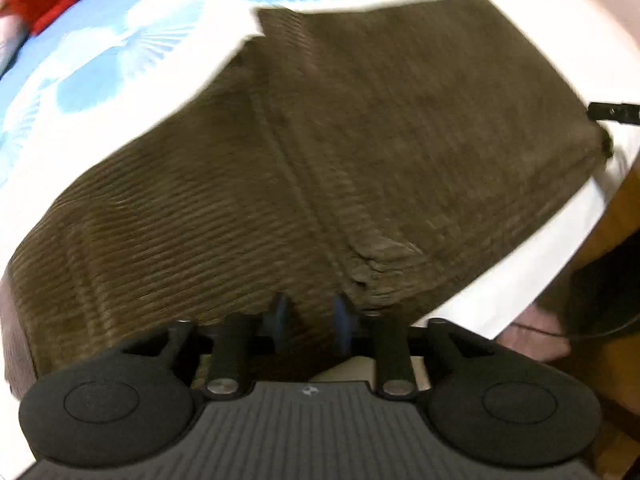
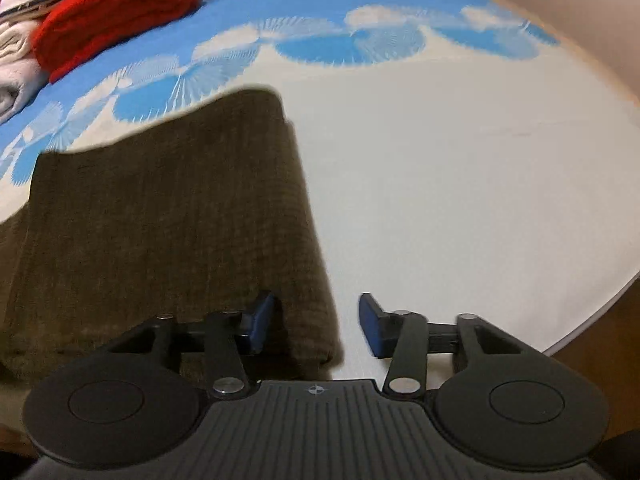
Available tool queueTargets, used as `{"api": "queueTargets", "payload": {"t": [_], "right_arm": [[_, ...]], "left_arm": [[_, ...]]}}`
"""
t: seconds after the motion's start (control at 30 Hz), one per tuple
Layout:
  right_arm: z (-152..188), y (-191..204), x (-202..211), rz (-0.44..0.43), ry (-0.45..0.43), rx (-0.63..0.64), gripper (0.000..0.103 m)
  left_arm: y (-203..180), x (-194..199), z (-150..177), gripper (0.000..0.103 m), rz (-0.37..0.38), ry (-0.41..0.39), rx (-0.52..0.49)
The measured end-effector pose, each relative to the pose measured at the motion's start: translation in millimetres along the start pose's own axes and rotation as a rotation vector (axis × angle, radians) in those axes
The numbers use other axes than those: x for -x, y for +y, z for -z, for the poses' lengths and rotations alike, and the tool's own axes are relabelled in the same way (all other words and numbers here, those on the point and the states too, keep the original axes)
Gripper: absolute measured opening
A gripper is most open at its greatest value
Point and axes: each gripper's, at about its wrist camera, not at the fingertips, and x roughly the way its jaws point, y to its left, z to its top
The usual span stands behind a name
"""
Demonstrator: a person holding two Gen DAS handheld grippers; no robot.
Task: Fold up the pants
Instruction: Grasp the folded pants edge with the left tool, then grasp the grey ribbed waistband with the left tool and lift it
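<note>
left gripper [image 1: 310, 322]: pads narrowly apart over the near hem of the pants [image 1: 320, 160]; can't tell if pinching
pants: folded brown corduroy on the bedsheet [image 2: 440, 180]
right gripper [image 2: 316, 326]: released, straddling the pants' right edge
step: looked mid-fold; next, probably grab both near corners

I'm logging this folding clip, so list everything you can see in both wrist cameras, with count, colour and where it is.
pants: one, dark olive-brown corduroy, folded flat on the bed, near its front edge
bed sheet: one, white with a blue fan-patterned band at the far side, under the pants
red garment: one, red knit, folded, far left of the bed
pale clothes: a pile, cream and pinkish, count unclear, left of the red garment
wooden surface: brown, beyond the bed's right edge in the left wrist view
left gripper: black with blue pads, jaws narrowed on the near edge of the pants
right gripper: black with blue pads, jaws open, straddling the pants' right near corner
</note>
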Motion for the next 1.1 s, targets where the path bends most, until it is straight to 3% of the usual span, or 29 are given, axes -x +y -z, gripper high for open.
{"api": "queueTargets", "payload": {"t": [0.07, 0.17, 0.3, 0.43, 0.5, 0.57, 0.67, 0.83, 0.97, 1.1], "right_arm": [[-8, 6, 14, 0.034, -0.088, -0.008, 0.043], [-29, 16, 42, -0.001, -0.232, -0.018, 0.043], [-64, 37, 76, -0.131, -0.381, 0.048, 0.049], [-93, 58, 88, -0.272, -0.433, 0.136, 0.053], [-95, 67, 82, -0.288, -0.438, 0.159, 0.056], [-88, 75, 68, -0.303, -0.413, 0.148, 0.055], [-82, 90, 50, -0.343, -0.332, 0.093, 0.055], [-73, 124, 38, -0.356, -0.302, 0.175, 0.055], [-70, 134, 36, -0.357, -0.287, 0.227, 0.055], [-72, 130, 31, -0.351, -0.263, 0.196, 0.055]], "left_arm": [[18, 12, 8, 0.044, -0.01, -0.043, 0.059], [53, 31, 24, 0.046, 0.007, -0.104, 0.198], [92, 47, 50, 0.05, -0.013, -0.159, 0.327], [131, 58, 73, 0.058, -0.053, -0.188, 0.47], [151, 63, 83, 0.06, -0.084, -0.203, 0.551], [169, 65, 94, 0.077, -0.12, -0.212, 0.635], [189, 66, 111, 0.083, -0.159, -0.217, 0.728], [218, 45, 134, 0.083, -0.092, -0.15, 0.86], [229, 18, 142, 0.085, 0.038, -0.111, 0.955], [227, 13, 136, 0.091, 0.046, -0.14, 0.928]]}}
